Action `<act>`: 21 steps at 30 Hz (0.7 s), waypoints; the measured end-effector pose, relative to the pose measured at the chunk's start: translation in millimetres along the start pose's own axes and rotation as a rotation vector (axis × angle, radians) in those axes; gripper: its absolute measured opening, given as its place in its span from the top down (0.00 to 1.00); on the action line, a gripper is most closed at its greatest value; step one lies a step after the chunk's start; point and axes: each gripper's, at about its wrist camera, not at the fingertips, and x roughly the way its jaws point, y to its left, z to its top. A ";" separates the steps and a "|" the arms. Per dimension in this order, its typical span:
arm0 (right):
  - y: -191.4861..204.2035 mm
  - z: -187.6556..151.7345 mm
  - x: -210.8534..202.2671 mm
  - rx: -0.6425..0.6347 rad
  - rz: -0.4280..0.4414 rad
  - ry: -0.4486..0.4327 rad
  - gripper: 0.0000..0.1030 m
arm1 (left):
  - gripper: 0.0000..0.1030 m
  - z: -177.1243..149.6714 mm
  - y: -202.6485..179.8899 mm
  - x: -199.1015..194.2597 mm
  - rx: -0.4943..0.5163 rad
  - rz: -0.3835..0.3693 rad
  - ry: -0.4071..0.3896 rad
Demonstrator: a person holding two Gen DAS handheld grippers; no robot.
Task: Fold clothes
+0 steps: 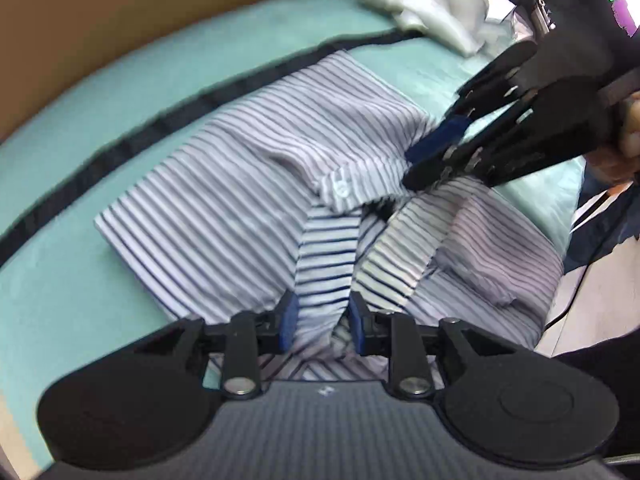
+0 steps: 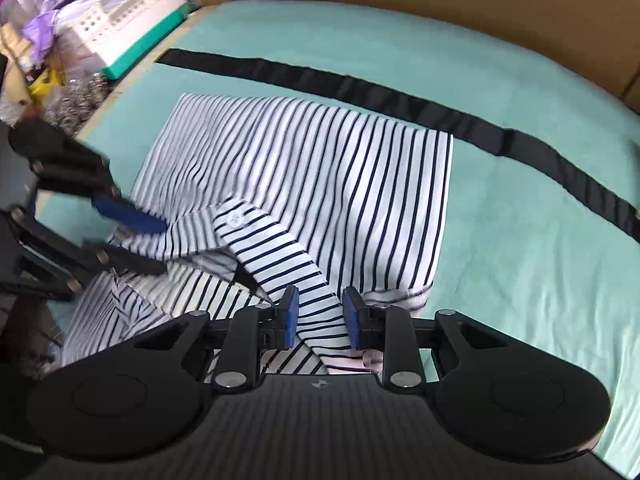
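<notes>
**Striped shirt half-folded, both grippers on the sleeve fabric**

Striped shirt (image 2: 320, 168) lay on the teal table cover (image 2: 520, 200), its body spread flat just short of the black strip (image 2: 400, 92) that ran along the far edge, with the buttoned cuff (image 2: 236, 220) resting on the middle of the body. From the cuff a long band of striped cloth ran back between the jaws of the right gripper (image 2: 320, 316); the blue pads stood on either side of that band with a little room visible, so the jaws looked only loosely closed around it, not clamped. The left gripper (image 1: 322, 320) showed the same picture in its own view: a strip of cloth passed between pads that stood apart, grasp uncertain. In the right wrist view its tips met the cloth beside the cuff, toward the near-left corner.

The step in hand appeared to be folding a sleeve across the body. To do it well, both grippers would need a firm pinch before any lift, since a loose hold lets thin cotton slide out. The band should be kept taut between the two holds and laid parallel to the stripes, cuff flat. Lifting low would spare the flat body underneath. The white clothes (image 1: 432, 4) heaped at the far corner lay well apart from this work
</notes>
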 end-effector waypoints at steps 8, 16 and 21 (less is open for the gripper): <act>0.8 -68.5 -65.9 0.103 0.032 0.046 0.68 | 0.74 -53.1 -7.3 -60.4 -0.167 -0.033 -0.040; 5.2 -139.1 -51.0 0.177 0.145 0.201 0.63 | 0.71 -130.1 -67.1 -41.2 -0.387 -0.056 0.074; -6.1 -159.5 -38.8 0.186 0.159 0.170 0.57 | 0.48 -138.1 -79.1 -17.4 -0.375 0.024 0.069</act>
